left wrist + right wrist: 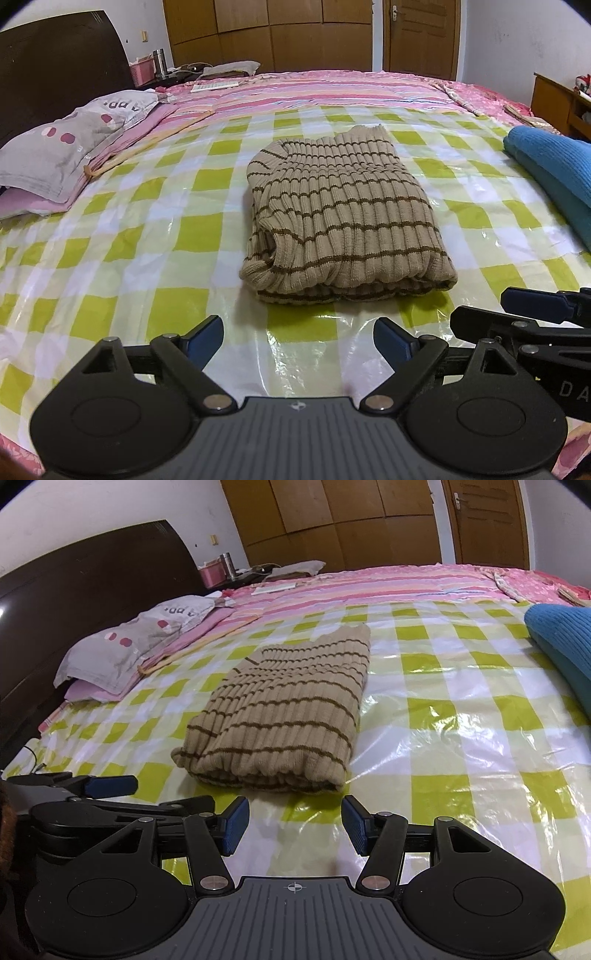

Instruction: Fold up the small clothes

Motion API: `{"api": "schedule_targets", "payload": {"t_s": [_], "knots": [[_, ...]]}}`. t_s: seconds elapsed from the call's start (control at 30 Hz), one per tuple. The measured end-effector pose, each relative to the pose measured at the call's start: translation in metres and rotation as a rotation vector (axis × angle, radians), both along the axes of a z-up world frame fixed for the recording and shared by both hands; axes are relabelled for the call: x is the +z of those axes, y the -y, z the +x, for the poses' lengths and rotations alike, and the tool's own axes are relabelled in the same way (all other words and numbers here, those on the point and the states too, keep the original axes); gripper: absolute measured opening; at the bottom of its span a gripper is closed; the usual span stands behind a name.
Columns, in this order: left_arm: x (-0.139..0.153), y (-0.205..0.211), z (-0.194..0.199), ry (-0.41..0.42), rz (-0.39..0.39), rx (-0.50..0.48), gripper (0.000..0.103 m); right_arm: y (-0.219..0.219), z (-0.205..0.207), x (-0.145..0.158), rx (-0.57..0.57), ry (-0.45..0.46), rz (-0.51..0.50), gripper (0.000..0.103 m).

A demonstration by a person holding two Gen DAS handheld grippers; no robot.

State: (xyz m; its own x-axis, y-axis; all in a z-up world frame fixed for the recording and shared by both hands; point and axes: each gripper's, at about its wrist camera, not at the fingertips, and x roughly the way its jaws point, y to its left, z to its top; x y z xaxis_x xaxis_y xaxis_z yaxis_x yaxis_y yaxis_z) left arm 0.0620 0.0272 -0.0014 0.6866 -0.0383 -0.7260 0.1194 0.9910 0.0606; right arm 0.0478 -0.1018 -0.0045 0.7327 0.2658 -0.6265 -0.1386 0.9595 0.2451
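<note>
A beige ribbed sweater with thin brown stripes [343,218] [284,716] lies folded into a thick rectangle on the green-and-white checked plastic sheet [129,236] [461,709] that covers the bed. My left gripper [298,341] hangs just short of the sweater's near edge, jaws wide apart with nothing between them. My right gripper [294,827] sits beside it on the right, also open and empty, a little in front of the fold's near edge. Each gripper's blue-padded fingers [532,301] [110,785] show at the border of the other's view.
A blue knitted garment [554,166] [565,642] lies at the right of the sheet. A grey pillow [62,151] [136,642] rests by the dark headboard [55,70] on the left. A thin wooden stick [147,142] lies along the sheet's left edge. Wooden wardrobe and door stand behind.
</note>
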Motion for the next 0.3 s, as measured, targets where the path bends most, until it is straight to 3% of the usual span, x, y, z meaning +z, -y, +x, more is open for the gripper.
{"api": "schedule_targets", "payload": {"t_s": [0.3], "knots": [[-0.0002,0.0019,-0.0052,0.000,-0.002,0.006,0.094,0.0034,-0.0027,-0.0028,-0.014,-0.005,0.004,0.055]]}}
